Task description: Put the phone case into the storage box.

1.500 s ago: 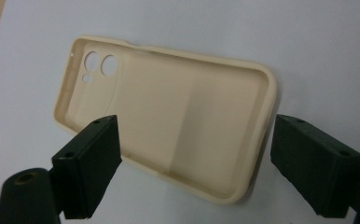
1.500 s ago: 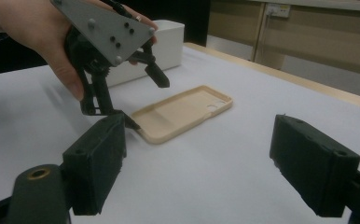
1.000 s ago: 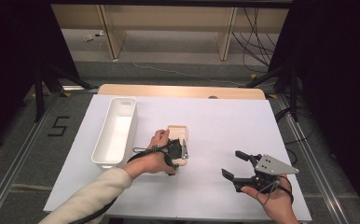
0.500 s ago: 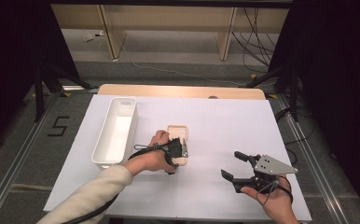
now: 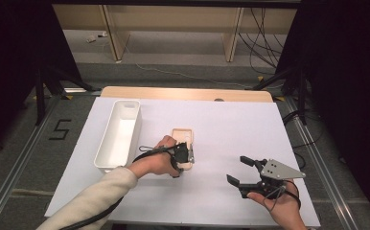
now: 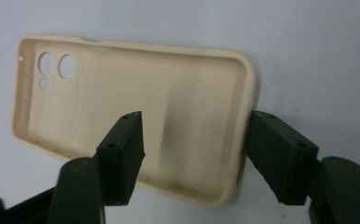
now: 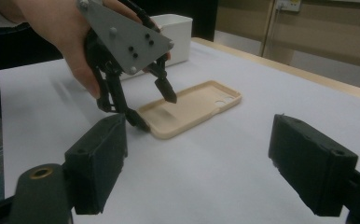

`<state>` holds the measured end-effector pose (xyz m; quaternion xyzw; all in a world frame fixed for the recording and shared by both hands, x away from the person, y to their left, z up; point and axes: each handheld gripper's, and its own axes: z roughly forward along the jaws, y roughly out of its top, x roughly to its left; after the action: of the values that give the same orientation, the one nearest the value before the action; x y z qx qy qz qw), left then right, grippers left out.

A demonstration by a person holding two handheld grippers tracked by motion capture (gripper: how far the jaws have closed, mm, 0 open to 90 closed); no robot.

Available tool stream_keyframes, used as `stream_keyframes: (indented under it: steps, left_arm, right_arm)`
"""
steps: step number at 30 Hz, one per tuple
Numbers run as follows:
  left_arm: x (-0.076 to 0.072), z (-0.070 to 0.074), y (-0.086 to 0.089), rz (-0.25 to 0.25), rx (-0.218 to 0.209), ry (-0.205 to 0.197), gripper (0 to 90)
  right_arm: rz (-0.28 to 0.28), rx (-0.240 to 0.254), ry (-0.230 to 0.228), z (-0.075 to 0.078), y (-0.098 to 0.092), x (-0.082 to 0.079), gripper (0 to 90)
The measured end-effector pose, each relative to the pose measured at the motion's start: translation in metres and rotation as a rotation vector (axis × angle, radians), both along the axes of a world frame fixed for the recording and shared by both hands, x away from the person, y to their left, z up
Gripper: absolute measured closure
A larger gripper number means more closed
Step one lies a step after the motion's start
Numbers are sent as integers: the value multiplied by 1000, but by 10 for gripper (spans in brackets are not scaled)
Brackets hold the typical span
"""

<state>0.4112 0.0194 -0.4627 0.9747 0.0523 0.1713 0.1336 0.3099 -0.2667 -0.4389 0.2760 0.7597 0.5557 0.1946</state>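
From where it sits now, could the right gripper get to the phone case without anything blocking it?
Probably yes, but only the far end: bare table lies between the right gripper and the phone case. The left gripper already straddles its near end, jaws just closing around one edge.

The left gripper points down at the table's middle, its jaws just closing but not yet pressing. The right gripper rests low at near right, jaws wide apart.
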Motion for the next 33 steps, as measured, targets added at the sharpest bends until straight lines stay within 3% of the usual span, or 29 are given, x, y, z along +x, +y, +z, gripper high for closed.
stream_keyframes:
  steps: [2, 3, 5, 9, 10, 20, 25, 26, 33]
  left_arm:
    - [0, 1, -1, -11, 10, 2, 415]
    - [-1, 1, -1, -14, 11, 6, 428]
    - [-1, 1, -1, -27, 15, 9, 450]
    - [-1, 1, -2, -49, 23, 26, 506]
    - [-1, 1, -3, -53, 27, 29, 521]
    - [-3, 1, -3, -94, 25, 61, 670]
    - [-3, 1, -3, -122, 26, 71, 709]
    - [-3, 1, -3, -122, 27, 74, 713]
    - [-1, 1, -2, -135, 21, 101, 762]
  right_arm:
    - [1, -4, -7, 0, 0, 0, 209]
    - [2, 2, 20, 0, 1, -1, 210]
    - [12, 11, 28, 0, 1, -1, 211]
    - [8, 6, 23, 0, 1, -1, 214]
    - [9, 2, -5, 0, 1, 0, 215]
    - [21, -7, -3, -1, 1, 1, 221]
    - [22, -9, -1, -1, 1, 1, 223]
    - [23, -5, 28, -1, 1, -1, 223]
    - [26, -3, 29, -1, 2, -1, 227]
